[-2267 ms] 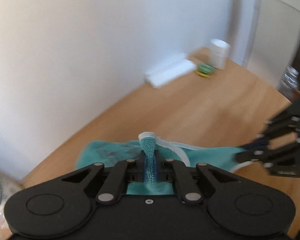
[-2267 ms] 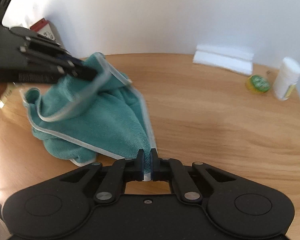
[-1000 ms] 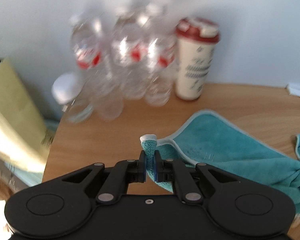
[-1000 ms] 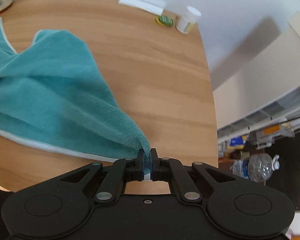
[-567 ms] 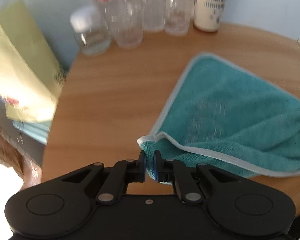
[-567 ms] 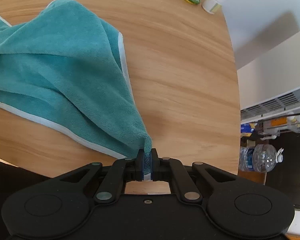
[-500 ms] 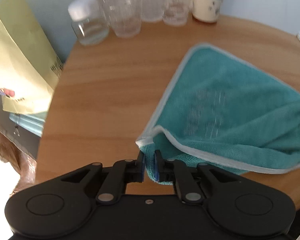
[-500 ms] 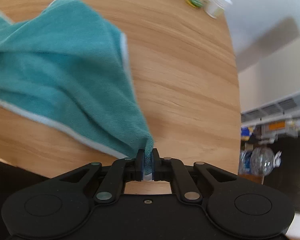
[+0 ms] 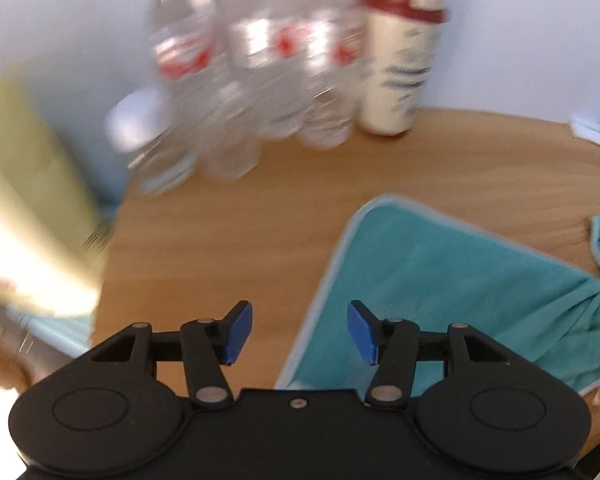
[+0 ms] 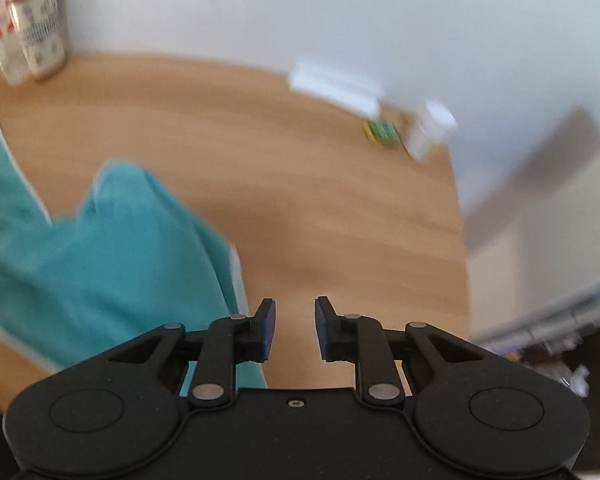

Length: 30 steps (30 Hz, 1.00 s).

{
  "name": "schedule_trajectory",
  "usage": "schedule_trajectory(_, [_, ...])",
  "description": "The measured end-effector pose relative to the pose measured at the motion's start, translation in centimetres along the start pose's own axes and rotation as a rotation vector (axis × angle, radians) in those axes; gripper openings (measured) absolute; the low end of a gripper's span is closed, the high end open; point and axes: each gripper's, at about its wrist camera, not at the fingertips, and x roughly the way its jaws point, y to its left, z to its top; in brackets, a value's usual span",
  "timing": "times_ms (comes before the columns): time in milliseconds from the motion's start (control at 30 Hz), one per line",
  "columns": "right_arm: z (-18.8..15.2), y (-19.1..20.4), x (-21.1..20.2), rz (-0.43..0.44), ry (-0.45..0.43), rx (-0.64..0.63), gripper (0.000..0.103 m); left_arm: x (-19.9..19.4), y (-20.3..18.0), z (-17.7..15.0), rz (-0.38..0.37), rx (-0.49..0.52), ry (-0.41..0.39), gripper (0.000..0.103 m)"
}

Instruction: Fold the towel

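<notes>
A teal towel with a pale edge lies spread on the round wooden table, bunched toward its right end. My left gripper hangs open above the towel's near left corner, nothing between its blue pads. In the right wrist view the same towel lies rumpled at the left. My right gripper is open beside the towel's right edge, over bare wood. Both views are blurred by motion.
Clear water bottles, a glass jar and a red-lidded paper cup stand along the wall at the back left. A white flat pack, a green item and a small white bottle sit at the back right.
Both grippers have let go of the towel corners they were pinching and now stand open. The towel has settled on the table, and both cameras have tilted up toward the wall.
</notes>
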Motion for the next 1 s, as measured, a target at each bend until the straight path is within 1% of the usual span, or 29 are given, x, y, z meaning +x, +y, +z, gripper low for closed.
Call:
schedule_trajectory(67, [1.7,0.0,1.8,0.050,-0.001,-0.006,0.024,1.4,-1.7,1.3,-0.038,0.041,0.006,0.055])
schedule_trajectory(133, [3.1,0.0,4.2,0.092,0.033,-0.028,0.024,3.1,-3.7,2.2,-0.081,0.101,0.028,0.055])
schedule_trajectory(167, [3.4,0.0,4.7,0.107,0.040,-0.039,0.024,3.8,-4.7,2.5,-0.100,0.132,0.037,0.055])
schedule_trajectory(233, [4.1,0.2,6.0,0.150,0.052,-0.062,0.024,5.0,-6.9,2.9,-0.116,0.210,0.046,0.055])
schedule_trajectory(300, [4.4,0.4,6.9,0.199,0.077,-0.053,0.024,6.0,-8.8,2.9,-0.139,0.286,0.059,0.055])
schedule_trajectory(333, [4.7,0.3,7.4,0.232,0.094,-0.054,0.024,6.3,-9.5,2.9,-0.146,0.313,0.063,0.055])
schedule_trajectory(400, [5.1,0.8,7.9,0.269,0.114,-0.066,0.024,7.1,-10.9,3.0,-0.157,0.357,0.080,0.055])
schedule_trajectory(500, [5.3,0.9,8.1,0.276,0.128,-0.096,0.024,7.9,-11.8,3.1,-0.177,0.381,0.087,0.054])
schedule_trajectory(533, [5.4,1.0,8.2,0.278,0.132,-0.105,0.024,8.3,-11.9,3.2,-0.179,0.383,0.091,0.052])
schedule_trajectory(567, [5.5,1.0,8.3,0.280,0.137,-0.115,0.024,8.6,-12.0,3.3,-0.178,0.383,0.098,0.048])
schedule_trajectory(600, [5.6,1.1,8.4,0.283,0.142,-0.125,0.024,8.9,-12.1,3.2,-0.179,0.382,0.110,0.040])
schedule_trajectory(633, [5.7,1.1,8.5,0.285,0.146,-0.135,0.024,9.0,-12.0,3.2,-0.183,0.379,0.122,0.038])
schedule_trajectory(700, [5.8,1.2,8.6,0.289,0.156,-0.154,0.024,9.0,-11.8,3.1,-0.187,0.380,0.130,0.037])
schedule_trajectory(733, [5.9,1.3,8.7,0.292,0.160,-0.164,0.022,9.1,-11.8,3.1,-0.188,0.383,0.131,0.036])
schedule_trajectory(767, [6.0,1.3,8.8,0.294,0.165,-0.174,0.016,9.1,-11.8,3.1,-0.187,0.387,0.131,0.036])
schedule_trajectory(833, [6.1,1.4,9.0,0.299,0.174,-0.193,0.012,9.1,-11.8,3.2,-0.183,0.387,0.130,0.034])
schedule_trajectory(867, [6.2,1.5,9.1,0.301,0.179,-0.203,0.010,9.1,-11.8,3.2,-0.171,0.395,0.123,0.034])
schedule_trajectory(967, [6.4,1.6,9.2,0.301,0.189,-0.229,0.008,9.0,-11.7,3.1,-0.128,0.403,0.106,0.035])
schedule_trajectory(1000, [6.3,1.5,9.2,0.272,0.185,-0.225,0.008,9.2,-11.3,3.2,-0.109,0.383,0.106,0.035])
